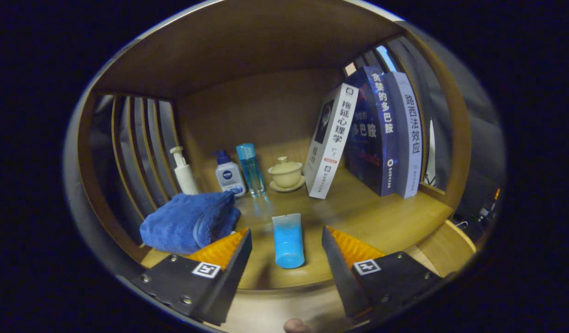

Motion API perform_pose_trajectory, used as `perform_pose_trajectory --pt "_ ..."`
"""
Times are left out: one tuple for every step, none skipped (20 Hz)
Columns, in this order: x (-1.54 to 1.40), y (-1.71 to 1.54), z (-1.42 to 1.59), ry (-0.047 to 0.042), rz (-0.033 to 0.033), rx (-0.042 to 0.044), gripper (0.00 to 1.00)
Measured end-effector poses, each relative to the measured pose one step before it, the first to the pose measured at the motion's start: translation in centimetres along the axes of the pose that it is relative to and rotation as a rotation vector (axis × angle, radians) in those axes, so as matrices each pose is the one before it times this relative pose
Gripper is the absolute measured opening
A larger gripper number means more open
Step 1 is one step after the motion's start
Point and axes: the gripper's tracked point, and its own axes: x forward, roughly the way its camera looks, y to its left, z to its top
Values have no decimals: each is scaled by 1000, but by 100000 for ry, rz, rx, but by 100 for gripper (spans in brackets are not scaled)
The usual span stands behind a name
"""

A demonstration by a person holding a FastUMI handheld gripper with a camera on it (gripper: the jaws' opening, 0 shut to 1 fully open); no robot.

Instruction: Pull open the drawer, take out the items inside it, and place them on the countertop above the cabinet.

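A light-blue tube (288, 240) lies on the wooden countertop (372, 217), its cap end pointing toward me. My gripper (286, 230) is open, and the tube sits in the gap between the two fingers with space on both sides, touching neither. A folded blue towel (189, 223) rests on the countertop just ahead of the left finger, its near edge hidden behind that finger.
Along the back stand a white pump bottle (184, 172), a white bottle with a blue cap (229, 176), a clear blue bottle (250, 169) and a cream lidded cup on a saucer (285, 174). Three books (372, 134) lean upright at the right. Slatted wooden sides and a roof enclose the shelf.
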Motion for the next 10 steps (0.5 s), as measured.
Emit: perform_pose_trajectory --pt "-637 -102 557 -672 -91 -393 94" --pt "-986 70 496 -878 172 -590 98" --pt "-947 -40 687 -1188 -201 -1282 99" --pt "-973 -185 574 -1287 -511 -2013 98" --pt "-1075 -181 670 -1641 -61 -2487 98" --pt "-1142 8 588 -1599 470 -2621 99" --pt "-1309 -57 468 -1329 372 -2153 98" --pt "-1335 345 653 -1819 2243 -1034 99" --pt "-1451 706 706 -2386 3501 -227 99" --pt "-1510 471 900 -3727 2105 355 98"
